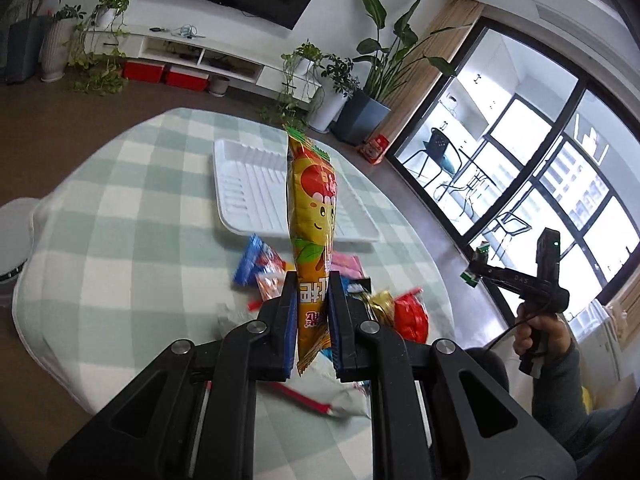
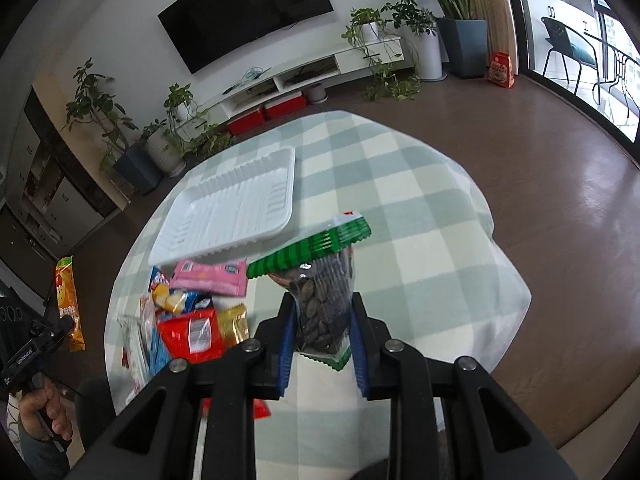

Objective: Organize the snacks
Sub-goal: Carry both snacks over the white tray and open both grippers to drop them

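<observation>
Blurring hides labels in the snack pile.

One white tray sits on the counter, which is one cloth-covered surface in green and white checks. Two snack packs are lifted off it: one long orange packet and one clear bag of dark seeds with a green top. In the loose pile beside the tray I count one pink packet, one red packet, one gold packet and at least two blue ones; the rest overlap too much to count. Two grippers show, each with two fingers.
</observation>
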